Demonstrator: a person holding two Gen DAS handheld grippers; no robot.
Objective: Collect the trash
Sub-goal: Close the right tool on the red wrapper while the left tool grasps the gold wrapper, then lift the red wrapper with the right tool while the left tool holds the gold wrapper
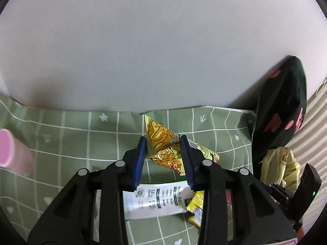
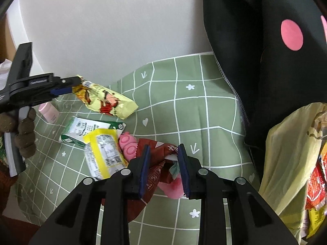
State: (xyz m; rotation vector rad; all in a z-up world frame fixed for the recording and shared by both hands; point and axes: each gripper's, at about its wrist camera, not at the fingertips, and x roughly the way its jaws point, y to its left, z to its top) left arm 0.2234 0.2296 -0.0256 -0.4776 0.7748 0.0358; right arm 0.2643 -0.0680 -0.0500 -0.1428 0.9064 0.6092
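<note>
Mid-collection, two pieces in hand at once. Left gripper (image 1: 163, 140) clamped on the yellow snack wrapper (image 2: 106, 100), lifted clear of the green checked cloth (image 2: 184, 106). Right gripper (image 2: 163, 151) narrowed on the crumpled red wrapper (image 2: 157, 163), low over the cloth. Beside the red wrapper, left lying: a white-and-green packet (image 2: 81, 128), a yellow-edged packet (image 2: 104, 151). Next, probably: both carried across to the pale yellow bag (image 2: 286, 163) at the cloth's right edge, already holding wrappers, mouth needing clear entry before release.
</note>
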